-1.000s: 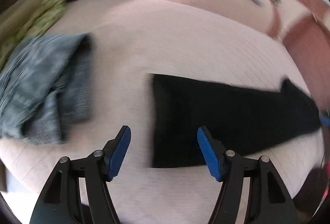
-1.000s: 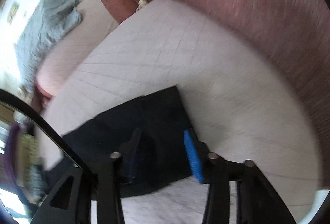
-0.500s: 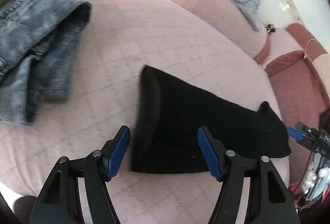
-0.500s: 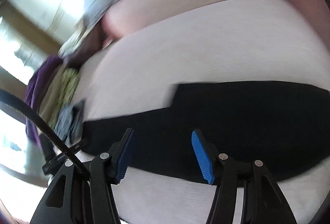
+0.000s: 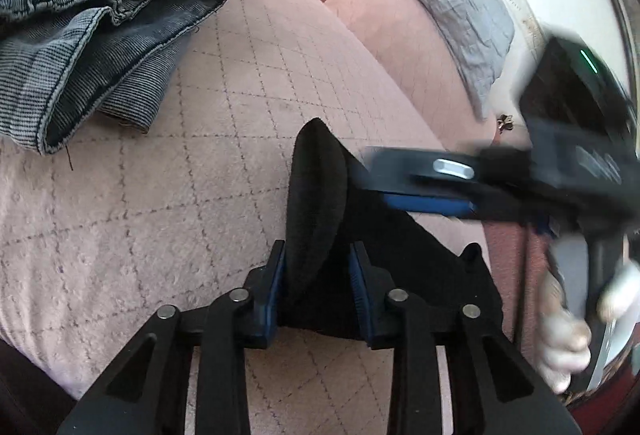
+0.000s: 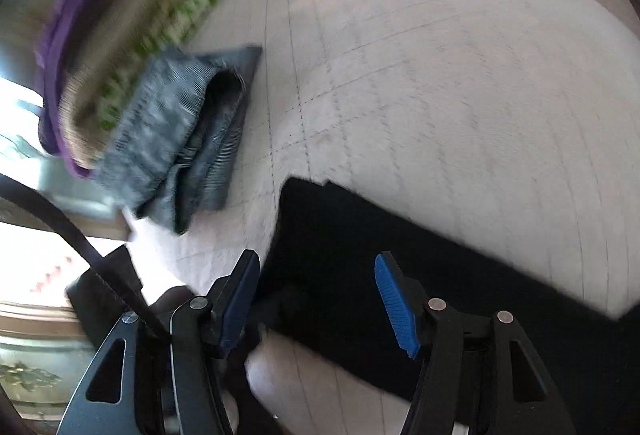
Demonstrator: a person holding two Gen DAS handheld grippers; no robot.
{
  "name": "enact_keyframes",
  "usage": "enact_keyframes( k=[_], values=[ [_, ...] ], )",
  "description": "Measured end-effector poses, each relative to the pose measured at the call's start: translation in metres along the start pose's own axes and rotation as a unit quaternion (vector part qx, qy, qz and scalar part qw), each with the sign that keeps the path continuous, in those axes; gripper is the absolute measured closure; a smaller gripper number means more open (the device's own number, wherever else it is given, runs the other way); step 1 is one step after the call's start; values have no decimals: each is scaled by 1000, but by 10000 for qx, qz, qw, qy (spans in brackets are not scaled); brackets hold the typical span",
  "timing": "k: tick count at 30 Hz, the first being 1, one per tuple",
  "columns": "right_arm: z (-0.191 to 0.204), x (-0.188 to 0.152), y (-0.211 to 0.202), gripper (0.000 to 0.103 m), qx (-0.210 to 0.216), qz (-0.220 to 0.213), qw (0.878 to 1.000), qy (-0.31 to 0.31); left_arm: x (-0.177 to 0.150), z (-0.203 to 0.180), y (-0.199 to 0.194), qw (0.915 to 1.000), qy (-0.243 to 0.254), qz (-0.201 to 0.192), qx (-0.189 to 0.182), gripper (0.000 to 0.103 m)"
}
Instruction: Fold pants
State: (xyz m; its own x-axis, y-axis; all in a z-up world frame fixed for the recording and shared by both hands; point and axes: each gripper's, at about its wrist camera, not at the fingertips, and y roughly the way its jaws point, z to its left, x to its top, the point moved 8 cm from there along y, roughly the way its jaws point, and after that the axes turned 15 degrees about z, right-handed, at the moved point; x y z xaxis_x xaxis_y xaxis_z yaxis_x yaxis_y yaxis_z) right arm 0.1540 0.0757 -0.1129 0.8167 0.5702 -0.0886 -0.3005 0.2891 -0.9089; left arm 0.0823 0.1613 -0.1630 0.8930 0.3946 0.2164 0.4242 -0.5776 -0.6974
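Pinching up one end of the black pants to start the fold

The black pants (image 5: pixel 400 259) are lying flat along the near edge of the pink quilted cushion (image 5: pixel 168 195), and the left gripper (image 5: pixel 318 275) is closing on a raised ridge of that cloth. The fabric is sitting between the blue pads, but there's a sliver of gap on the right pad, so I wouldn't call it a firm grip yet. The right gripper (image 6: pixel 316 299) is hovering over the same end with its jaws opening, nothing held, only black cloth under them. If you ask me, the trick is grabbing both layers at the hem, not just the top one, and getting the right claw onto the other corner before lifting, otherwise the fold's going crooked. The grey jeans (image 5: pixel 92 35) are sitting well clear, so no snagging there.
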Motion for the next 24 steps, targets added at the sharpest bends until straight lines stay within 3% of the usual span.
enact_keyframes(
  k=[5,7,11,12,14,15,16,24],
  values=[
    [20,34,46,32,-1277,917,9876,-26,-1,1,2,9999,55,-89,-91,72],
    [25,41,57,20,-1633,1110,9803,-23,-6,3,0,9999,92,-127,-56,72],
    [38,50,74,17,-2439,1265,9611,-284,-8,-2,3,9995,182,-233,74,72],
    [41,50,75,20,-2518,1250,9590,-353,-9,-4,4,9995,208,-231,107,73],
    [47,49,73,41,-2585,1145,9580,-484,-11,-6,5,9992,262,-160,261,84],
    [50,48,71,75,-2776,1062,9532,-555,-12,-7,7,9995,233,-77,207,88],
    [48,47,67,90,-3122,989,9428,-622,-13,-8,7,9998,168,-39,107,89],
    [39,18,20,93,-2492,227,9673,-408,-17,-45,4,9995,196,73,-236,89]
  ],
)
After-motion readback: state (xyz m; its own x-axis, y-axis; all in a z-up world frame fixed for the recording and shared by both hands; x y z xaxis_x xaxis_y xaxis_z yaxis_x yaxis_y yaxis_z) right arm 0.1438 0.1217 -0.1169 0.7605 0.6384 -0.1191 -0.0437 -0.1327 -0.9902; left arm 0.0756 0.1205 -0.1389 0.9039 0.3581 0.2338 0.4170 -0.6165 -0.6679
